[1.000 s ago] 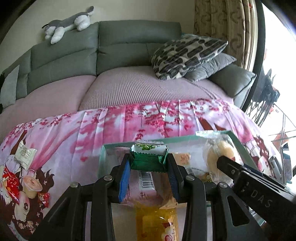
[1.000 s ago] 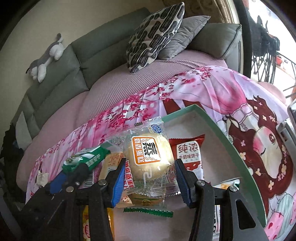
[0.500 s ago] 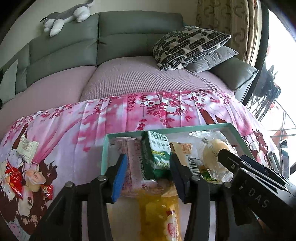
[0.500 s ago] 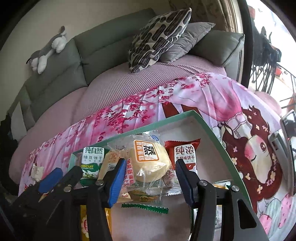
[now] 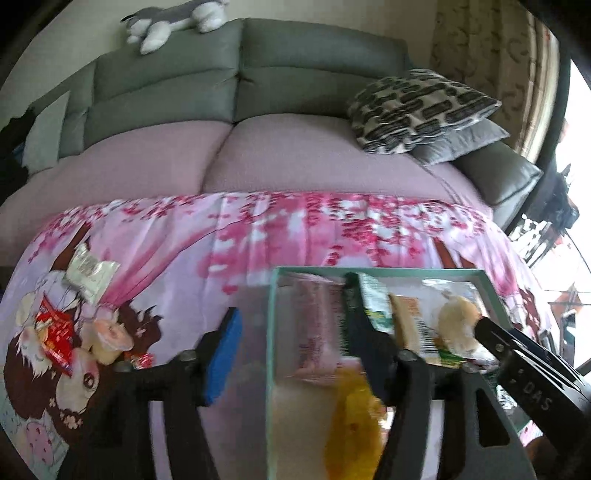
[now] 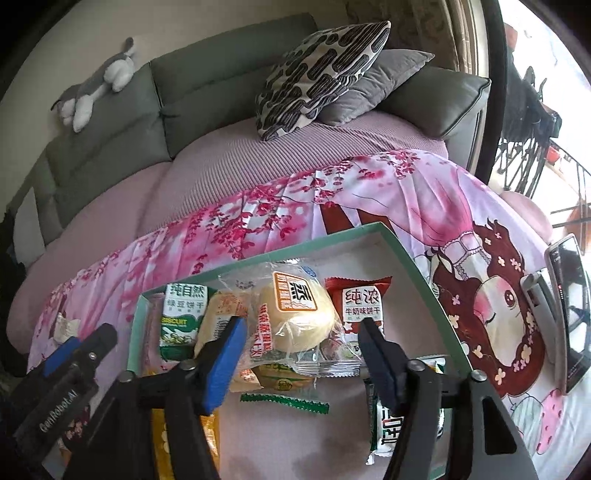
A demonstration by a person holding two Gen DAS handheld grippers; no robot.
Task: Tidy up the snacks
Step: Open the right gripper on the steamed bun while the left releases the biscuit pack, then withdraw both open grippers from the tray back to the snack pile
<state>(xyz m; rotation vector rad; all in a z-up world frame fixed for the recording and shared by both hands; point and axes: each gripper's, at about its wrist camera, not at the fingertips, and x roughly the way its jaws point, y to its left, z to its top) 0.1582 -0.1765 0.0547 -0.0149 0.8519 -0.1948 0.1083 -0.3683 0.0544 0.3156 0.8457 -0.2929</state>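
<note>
A teal-rimmed tray point(image 6: 413, 258) on the pink cloth holds several snacks. The green biscuit pack point(image 6: 183, 319) stands at its far left, the wrapped bun point(image 6: 295, 317) in the middle, a red biscuit pack point(image 6: 360, 306) to the right. My right gripper point(image 6: 299, 362) is open and empty, just in front of the bun. My left gripper point(image 5: 291, 354) is open and empty over the tray's left wall point(image 5: 271, 332); the green pack point(image 5: 373, 302) lies beyond its right finger. Loose snacks point(image 5: 92, 269) and jelly cups point(image 5: 110, 336) lie on the cloth at left.
A grey sofa point(image 5: 236, 96) with a pink cover runs behind the table. Patterned cushions point(image 6: 317, 74) sit at right, a plush toy point(image 5: 173, 18) on the backrest. A phone point(image 6: 565, 310) stands at the table's right edge. A yellow packet point(image 5: 354, 417) lies near in the tray.
My left gripper let go of the green biscuit pack into the tray, opened wide and shifted left. My right gripper opened off the bun and drew back a little.
</note>
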